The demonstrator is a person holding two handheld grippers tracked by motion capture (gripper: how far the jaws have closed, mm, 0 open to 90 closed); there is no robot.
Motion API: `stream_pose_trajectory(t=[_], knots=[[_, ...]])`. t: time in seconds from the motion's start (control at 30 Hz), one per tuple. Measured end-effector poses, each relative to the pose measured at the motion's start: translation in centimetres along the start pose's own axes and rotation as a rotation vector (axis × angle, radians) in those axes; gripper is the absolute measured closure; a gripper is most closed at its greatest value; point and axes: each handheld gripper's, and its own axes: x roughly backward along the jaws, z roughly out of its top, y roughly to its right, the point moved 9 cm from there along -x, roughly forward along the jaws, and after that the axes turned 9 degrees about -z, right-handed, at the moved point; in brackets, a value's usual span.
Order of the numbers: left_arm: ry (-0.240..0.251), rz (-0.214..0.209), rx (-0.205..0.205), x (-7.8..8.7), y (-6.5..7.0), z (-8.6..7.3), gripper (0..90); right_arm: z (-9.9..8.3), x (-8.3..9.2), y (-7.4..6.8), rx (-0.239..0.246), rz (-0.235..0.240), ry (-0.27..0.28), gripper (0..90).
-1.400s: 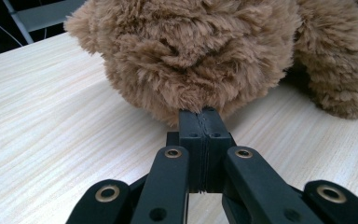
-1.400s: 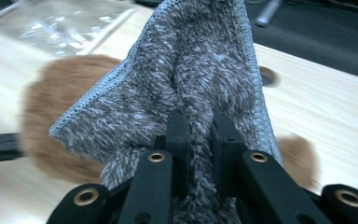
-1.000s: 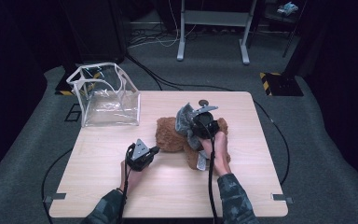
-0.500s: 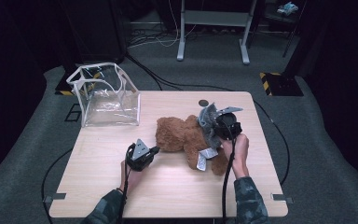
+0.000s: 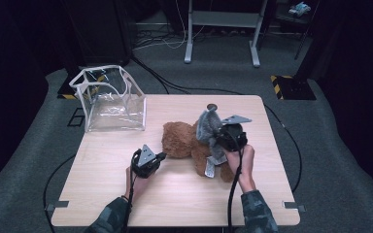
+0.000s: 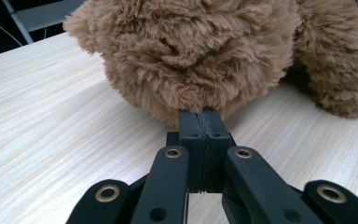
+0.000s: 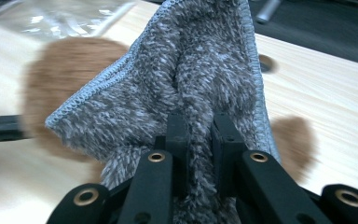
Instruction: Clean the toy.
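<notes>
both grippers are closed: the right gripper [image 7: 199, 122] clamps a grey cloth [image 7: 186, 70] lifted over the brown teddy bear [image 5: 184, 141], which lies mid-table. the left gripper [image 6: 203, 122], jaws pressed together, touches the bear's fur, well clear of the table's [image 5: 116, 194] near edge

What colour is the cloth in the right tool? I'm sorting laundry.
Grey, a fluffy cloth with a stitched grey edge; the right gripper view shows it best.

My table [image 5: 175, 204] is lit bright, the room is dark, and the brown toy [image 7: 65, 60] behind my cloth [image 7: 191, 79] looks blurry, maybe unfocused.
</notes>
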Motion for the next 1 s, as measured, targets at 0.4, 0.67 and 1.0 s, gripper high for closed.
stream_pose_trajectory(t=[0.4, 0.67, 1.0], knots=[[-0.001, -0.001, 0.004, 0.0, 0.1, 0.0, 89.3, -2.2, -2.6, -5.2, 0.079, 0.08, -0.054, 80.3], [0.001, -0.001, 0.005, -0.1, 0.1, 0.0, 89.4, -4.1, -1.3, -1.8, 0.04, 0.036, -0.079, 80.3], [0.001, -0.001, 0.003, -0.1, 0.1, 0.0, 89.4, -6.9, -0.5, 4.4, -0.033, -0.111, -0.12, 80.2]])
